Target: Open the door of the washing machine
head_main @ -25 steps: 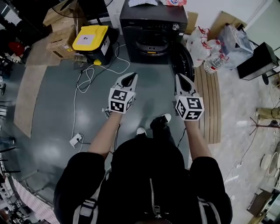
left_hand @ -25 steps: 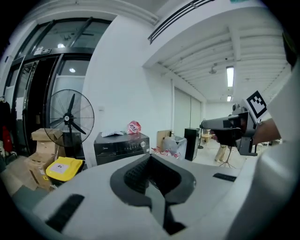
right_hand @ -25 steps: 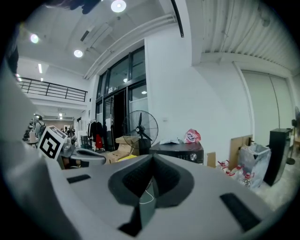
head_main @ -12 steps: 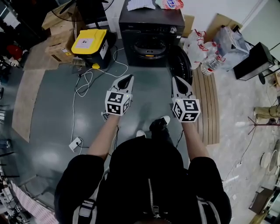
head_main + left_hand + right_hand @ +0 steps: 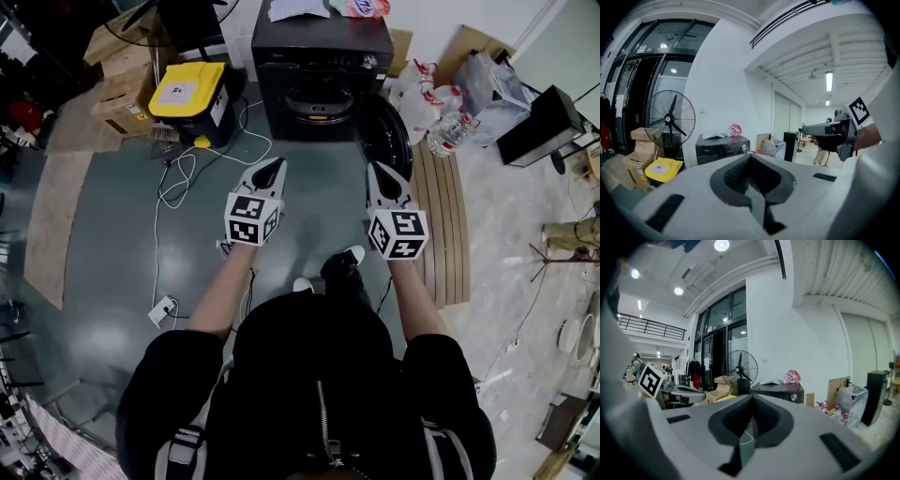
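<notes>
The black washing machine stands at the far end of the grey floor, its round door swung open to the right and the drum opening showing. Both grippers hang in the air well short of it, pointing toward it. My left gripper is shut and empty, its tips meeting with the machine far behind. My right gripper is also shut on nothing, its tips closed and the machine in the distance.
A yellow-lidded box and cardboard boxes sit left of the machine, a standing fan behind them. White cables and a power strip lie on the floor. Wooden slats, bags and bottles are on the right.
The left gripper has shifted slightly; the machine sits a little higher in the head view. Both grippers stay shut and empty.
</notes>
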